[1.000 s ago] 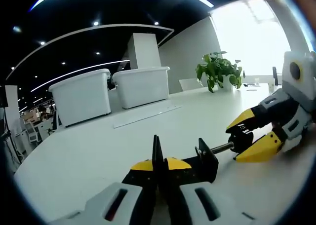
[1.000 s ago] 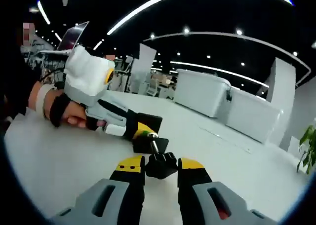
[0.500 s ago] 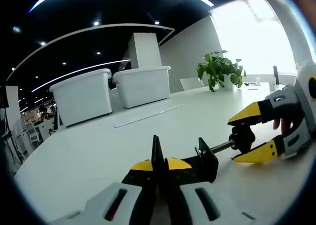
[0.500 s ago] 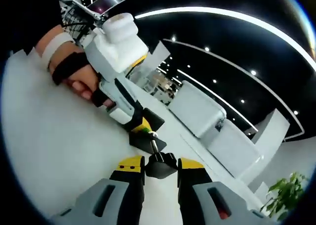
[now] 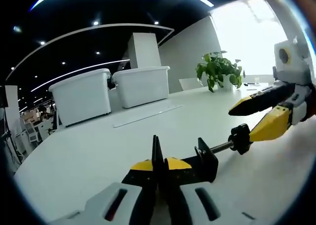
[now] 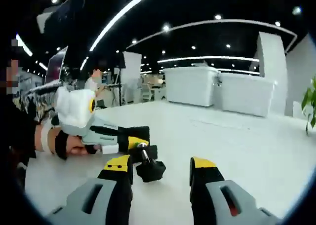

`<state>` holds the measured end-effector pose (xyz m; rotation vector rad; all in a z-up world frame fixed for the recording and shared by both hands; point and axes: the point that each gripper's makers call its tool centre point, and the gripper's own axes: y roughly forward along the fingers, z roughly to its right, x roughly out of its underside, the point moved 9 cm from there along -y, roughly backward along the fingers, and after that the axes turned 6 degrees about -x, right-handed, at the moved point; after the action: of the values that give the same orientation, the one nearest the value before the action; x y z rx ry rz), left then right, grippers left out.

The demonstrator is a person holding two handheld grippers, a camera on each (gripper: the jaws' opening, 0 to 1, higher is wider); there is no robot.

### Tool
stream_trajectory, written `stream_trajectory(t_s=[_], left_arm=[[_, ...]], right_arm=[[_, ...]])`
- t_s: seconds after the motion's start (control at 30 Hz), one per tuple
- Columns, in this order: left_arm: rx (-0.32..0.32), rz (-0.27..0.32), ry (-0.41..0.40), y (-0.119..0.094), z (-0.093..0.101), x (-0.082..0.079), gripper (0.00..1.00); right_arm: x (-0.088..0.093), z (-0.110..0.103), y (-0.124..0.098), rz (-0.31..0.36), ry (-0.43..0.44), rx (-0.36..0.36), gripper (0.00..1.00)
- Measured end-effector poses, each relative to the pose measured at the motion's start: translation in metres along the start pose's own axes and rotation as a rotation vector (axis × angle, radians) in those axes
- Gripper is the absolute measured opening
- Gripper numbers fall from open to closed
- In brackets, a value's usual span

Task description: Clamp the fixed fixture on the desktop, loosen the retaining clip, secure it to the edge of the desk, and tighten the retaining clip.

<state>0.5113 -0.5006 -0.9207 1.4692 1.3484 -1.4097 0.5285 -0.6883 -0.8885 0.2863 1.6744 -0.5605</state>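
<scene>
A black clamp fixture (image 5: 205, 160) lies on the white desk (image 5: 98, 156), its screw rod running out to a black knob (image 5: 240, 137). My left gripper (image 5: 158, 162) is shut on the fixture's thin upright plate. In the right gripper view the same left gripper (image 6: 116, 138) lies at the left, held by a hand (image 6: 69, 145), with the fixture (image 6: 148, 151) at its tip. My right gripper (image 6: 160, 165) stands open; the knob (image 6: 150, 169) sits between its jaws, close to the left one. The right gripper (image 5: 264, 117) enters the left gripper view from the right, jaws spread past the knob.
Two large white bins (image 5: 81, 95) (image 5: 143, 84) stand at the far side of the desk, a flat white strip (image 5: 148, 114) in front of them. A potted plant (image 5: 219, 69) stands at the far right. A person (image 6: 91, 82) and screens are far off behind the left gripper.
My right gripper has opened and let go of the knob, and its view has rolled back level. The left gripper and fixture have stayed put.
</scene>
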Motion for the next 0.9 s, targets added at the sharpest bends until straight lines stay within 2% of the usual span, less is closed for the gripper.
stream_trajectory(t_s=[0.1,0.27,0.3,0.37,0.4,0.63,0.67,0.73,0.8,0.87,0.9], left_arm=[[0.000,-0.001,-0.002,0.001,-0.001,0.001,0.06],[-0.002,-0.001,0.000,0.000,0.001,-0.001,0.06],[-0.002,-0.001,0.000,0.000,0.001,-0.001,0.06],[-0.003,-0.001,0.001,0.000,0.000,-0.001,0.06],[-0.004,-0.001,0.002,0.001,0.000,-0.001,0.06],[-0.002,0.001,0.007,0.001,-0.001,-0.001,0.06],[-0.002,0.001,0.008,0.002,-0.001,0.000,0.06],[-0.001,0.002,0.012,0.002,0.000,-0.001,0.06],[-0.003,0.004,0.009,0.001,-0.001,-0.001,0.06],[-0.004,0.005,0.007,0.002,-0.002,-0.001,0.06],[-0.007,0.005,0.007,0.000,-0.001,-0.001,0.06]], right_arm=[[0.011,0.007,0.008,-0.019,0.202,-0.025,0.41],[0.016,0.000,0.012,0.039,0.422,-0.042,0.24],[0.015,0.000,0.013,0.042,0.448,-0.035,0.24],[0.017,-0.002,0.017,0.032,0.512,-0.082,0.20],[0.019,-0.002,0.017,0.019,0.535,-0.079,0.21],[0.026,-0.008,0.014,-0.005,0.596,-0.093,0.22],[0.024,-0.006,0.015,0.005,0.532,-0.103,0.21],[0.021,-0.010,0.014,0.002,0.444,-0.076,0.20],[0.017,-0.011,0.014,-0.001,0.248,-0.061,0.18],[0.015,-0.016,0.014,-0.004,0.111,-0.046,0.18],[0.014,-0.022,0.015,-0.007,-0.068,-0.031,0.18]])
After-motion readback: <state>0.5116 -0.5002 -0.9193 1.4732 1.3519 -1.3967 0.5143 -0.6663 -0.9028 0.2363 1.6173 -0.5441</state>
